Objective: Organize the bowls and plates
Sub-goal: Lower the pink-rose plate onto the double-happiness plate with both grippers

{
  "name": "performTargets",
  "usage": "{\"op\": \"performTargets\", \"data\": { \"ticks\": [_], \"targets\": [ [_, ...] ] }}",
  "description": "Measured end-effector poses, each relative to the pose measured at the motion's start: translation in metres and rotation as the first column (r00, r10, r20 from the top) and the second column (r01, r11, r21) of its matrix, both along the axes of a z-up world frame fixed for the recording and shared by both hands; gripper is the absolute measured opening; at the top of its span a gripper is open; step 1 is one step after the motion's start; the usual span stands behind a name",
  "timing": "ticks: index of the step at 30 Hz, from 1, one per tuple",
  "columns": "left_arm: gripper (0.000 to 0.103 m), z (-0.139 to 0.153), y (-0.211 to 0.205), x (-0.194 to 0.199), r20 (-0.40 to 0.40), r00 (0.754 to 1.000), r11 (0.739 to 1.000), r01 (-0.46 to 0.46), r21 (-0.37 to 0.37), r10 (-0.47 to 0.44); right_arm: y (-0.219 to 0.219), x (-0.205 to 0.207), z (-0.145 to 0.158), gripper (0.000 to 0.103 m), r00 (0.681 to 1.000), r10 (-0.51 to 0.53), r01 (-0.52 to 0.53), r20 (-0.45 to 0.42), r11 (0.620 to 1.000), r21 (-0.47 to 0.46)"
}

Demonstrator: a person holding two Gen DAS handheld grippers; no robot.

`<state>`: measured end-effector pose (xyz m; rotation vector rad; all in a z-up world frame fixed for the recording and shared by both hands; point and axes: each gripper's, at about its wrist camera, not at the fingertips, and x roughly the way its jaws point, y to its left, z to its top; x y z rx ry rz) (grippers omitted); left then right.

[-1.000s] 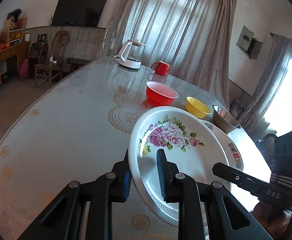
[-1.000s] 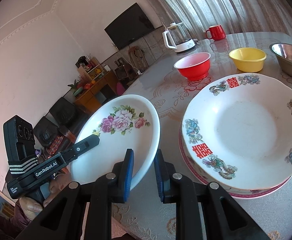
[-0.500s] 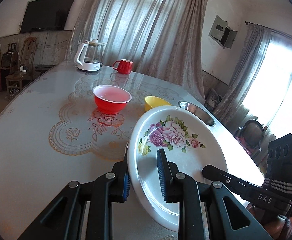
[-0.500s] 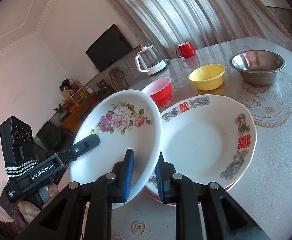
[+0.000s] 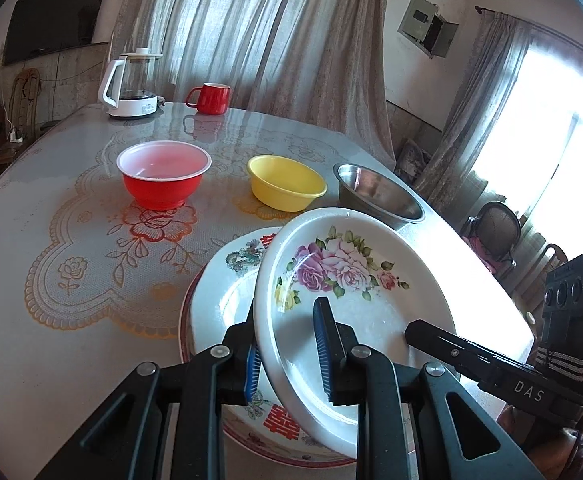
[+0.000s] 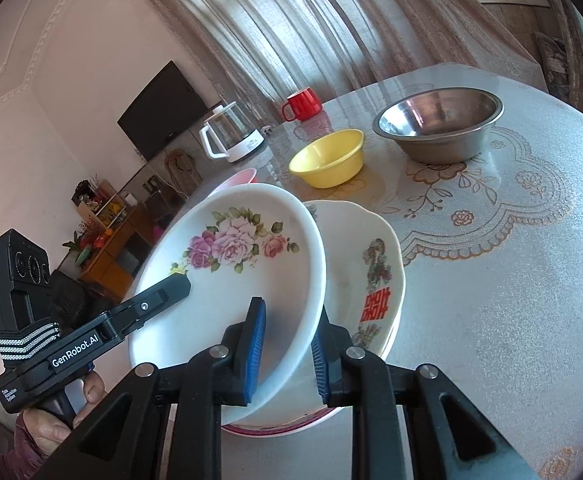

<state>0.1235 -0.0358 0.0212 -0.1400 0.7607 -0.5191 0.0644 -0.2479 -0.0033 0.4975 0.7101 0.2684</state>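
Rose-patterned plate (image 5: pixel 351 280) hung tilted above the stack of plates (image 5: pixel 227 288), held from both sides! The left gripper (image 5: pixel 289 350) was clamped on its left rim, blue pads squeezing the edge, and the right gripper (image 6: pixel 287 346) was clamped on the opposite rim. Beneath it, the top plate of the stack showed red characters and sat on the lace-patterned table (image 5: pixel 71 240). Behind the stack stood a red bowl (image 5: pixel 163 174), a yellow bowl (image 5: pixel 285 182) and a steel bowl (image 6: pixel 437 124) in a row, apart from one another. Farther back were a kettle (image 5: pixel 131 84) and a red mug (image 5: pixel 209 98).
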Motion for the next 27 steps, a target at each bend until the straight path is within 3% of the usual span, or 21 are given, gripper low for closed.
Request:
{"op": "performTargets", "data": {
  "ticks": [10, 20, 27],
  "targets": [
    [0.025, -0.012, -0.014, 0.004, -0.030, 0.999, 0.999, 0.015, 0.037, -0.014, -0.010, 0.008, -0.006, 0.021, 0.998, -0.057, 0.054, -0.026, 0.994, -0.096],
    [0.025, -0.018, -0.008, 0.006, -0.042, 0.999, 0.998, -0.019, 0.063, 0.022, 0.003, 0.017, -0.006, 0.021, 0.999, -0.050, 0.045, -0.022, 0.978, -0.205],
    [0.024, -0.024, -0.003, 0.010, -0.055, 0.997, 0.995, -0.058, 0.075, 0.062, 0.018, 0.020, -0.005, 0.024, 0.999, -0.039, 0.032, -0.016, 0.946, -0.323]
  ]
}}
